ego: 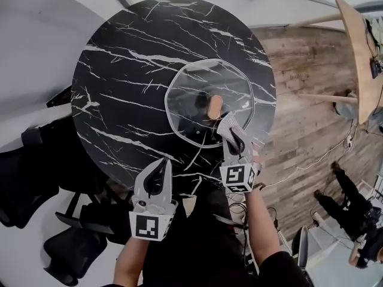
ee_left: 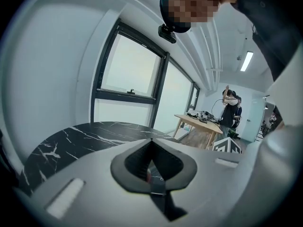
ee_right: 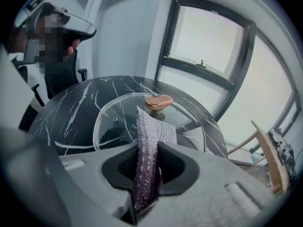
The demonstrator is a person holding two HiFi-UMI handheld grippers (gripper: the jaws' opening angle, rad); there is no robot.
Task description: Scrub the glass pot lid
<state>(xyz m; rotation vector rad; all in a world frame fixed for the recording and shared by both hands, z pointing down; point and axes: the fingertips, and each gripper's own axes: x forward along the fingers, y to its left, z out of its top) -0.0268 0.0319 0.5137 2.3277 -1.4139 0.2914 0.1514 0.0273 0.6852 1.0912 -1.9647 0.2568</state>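
The glass pot lid (ego: pixel 203 76) lies flat on the black marble table (ego: pixel 119 70), its copper knob (ego: pixel 215 106) upward. In the right gripper view the lid (ee_right: pixel 113 122) sits just ahead, knob (ee_right: pixel 158 101) beyond the pad. My right gripper (ego: pixel 230 130) is shut on a silvery scouring pad (ee_right: pixel 151 145), which hangs over the lid's near rim; in the head view the pad (ego: pixel 227 123) sits beside the knob. My left gripper (ego: pixel 157 171) hovers at the table's near edge, jaws shut and empty (ee_left: pixel 151 162).
A wooden table (ego: pixel 356 46) stands at the far right on the wood floor, with people (ego: pixel 353 208) near it. Black office chairs (ego: pixel 42 178) crowd the left side. Large windows (ee_right: pixel 213 46) lie beyond the marble table.
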